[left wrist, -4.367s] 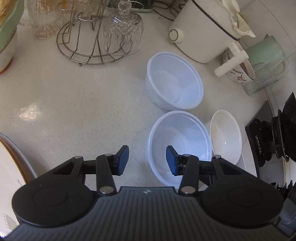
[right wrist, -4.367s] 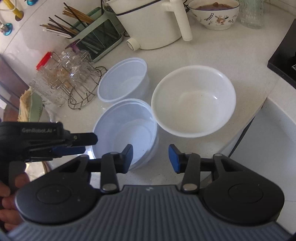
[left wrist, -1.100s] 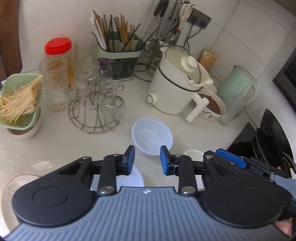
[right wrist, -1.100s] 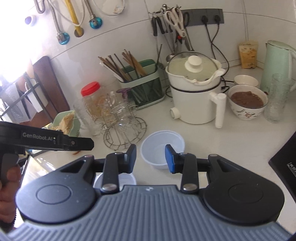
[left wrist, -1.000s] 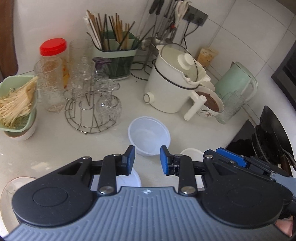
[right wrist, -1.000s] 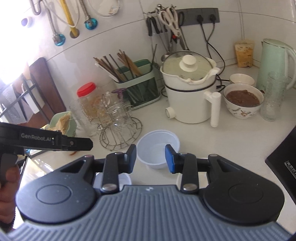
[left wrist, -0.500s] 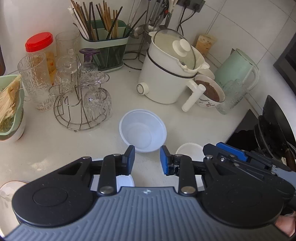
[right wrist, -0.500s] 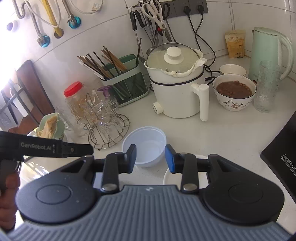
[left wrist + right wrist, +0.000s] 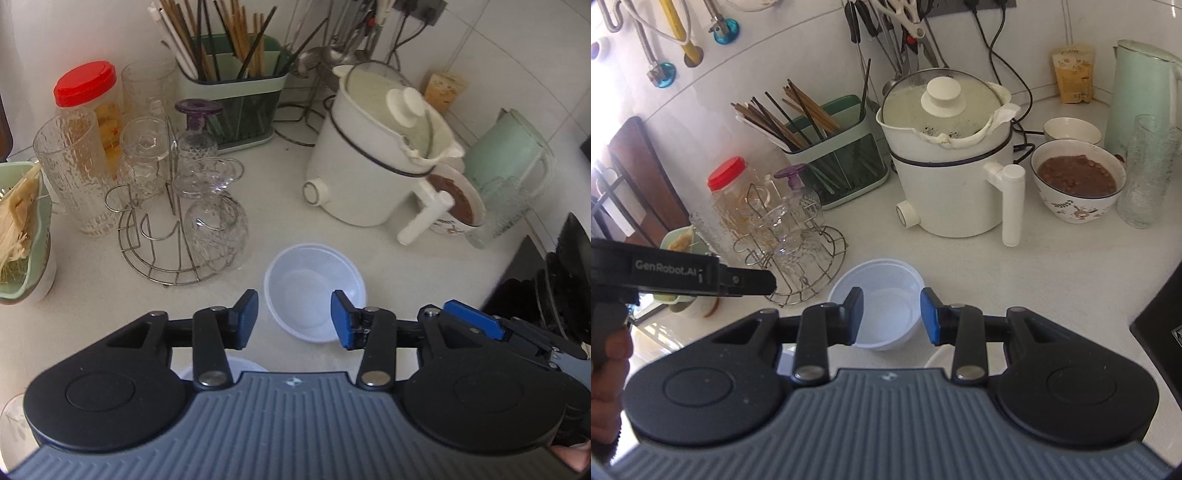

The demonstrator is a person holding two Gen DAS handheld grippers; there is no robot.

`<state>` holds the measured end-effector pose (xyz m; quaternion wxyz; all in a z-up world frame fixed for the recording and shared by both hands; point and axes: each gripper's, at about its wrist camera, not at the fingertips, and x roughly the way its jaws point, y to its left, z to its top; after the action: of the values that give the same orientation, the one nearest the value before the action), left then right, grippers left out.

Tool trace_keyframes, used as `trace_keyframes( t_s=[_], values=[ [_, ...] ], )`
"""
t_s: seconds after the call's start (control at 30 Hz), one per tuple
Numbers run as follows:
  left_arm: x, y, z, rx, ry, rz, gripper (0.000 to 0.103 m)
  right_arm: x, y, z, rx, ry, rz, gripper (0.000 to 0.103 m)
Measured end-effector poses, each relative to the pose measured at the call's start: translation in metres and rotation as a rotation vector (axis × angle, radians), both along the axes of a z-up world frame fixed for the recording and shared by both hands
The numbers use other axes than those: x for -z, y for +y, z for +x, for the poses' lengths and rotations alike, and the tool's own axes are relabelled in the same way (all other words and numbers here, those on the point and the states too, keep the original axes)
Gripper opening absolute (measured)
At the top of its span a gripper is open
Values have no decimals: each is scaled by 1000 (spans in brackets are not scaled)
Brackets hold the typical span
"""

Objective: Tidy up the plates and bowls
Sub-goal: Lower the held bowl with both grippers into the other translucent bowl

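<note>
Crowding the clear bowl [image 9: 316, 291] are glass rack [image 9: 177, 236] and cooker [image 9: 373, 162]; both tools' jaws are opening, empty.

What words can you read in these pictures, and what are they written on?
"GenRobot.AI": white letters on the side of the black left tool, seen from the right wrist camera.
The yellow packet by the wall has printing, too blurred to read.
The black stove edge carries a small mark, too small to read.
Nothing else readable.
</note>
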<state>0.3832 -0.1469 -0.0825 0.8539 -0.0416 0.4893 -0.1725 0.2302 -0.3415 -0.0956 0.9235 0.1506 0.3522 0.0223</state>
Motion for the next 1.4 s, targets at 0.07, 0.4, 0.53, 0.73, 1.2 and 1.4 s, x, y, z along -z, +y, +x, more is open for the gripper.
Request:
trace_keyframes(
  t_s=[0.07,0.4,0.53,0.73,1.2,1.4],
  values=[
    [4,0,9,-5,10,7,50,4,-1,7,4,9,6,57],
    [34,6,45,3,110,-4,50,22,-2,44,-4,76,44,56],
    [51,-1,58,30,163,-6,50,34,-1,61,-11,122,32,55],
    [75,-8,65,43,245,-31,49,49,-3,80,-7,193,51,52],
    [104,-23,92,89,299,-2,22,78,-3,106,13,298,-11,27],
    [110,-20,97,79,313,-32,19,84,-5,110,15,329,2,18]
  ],
)
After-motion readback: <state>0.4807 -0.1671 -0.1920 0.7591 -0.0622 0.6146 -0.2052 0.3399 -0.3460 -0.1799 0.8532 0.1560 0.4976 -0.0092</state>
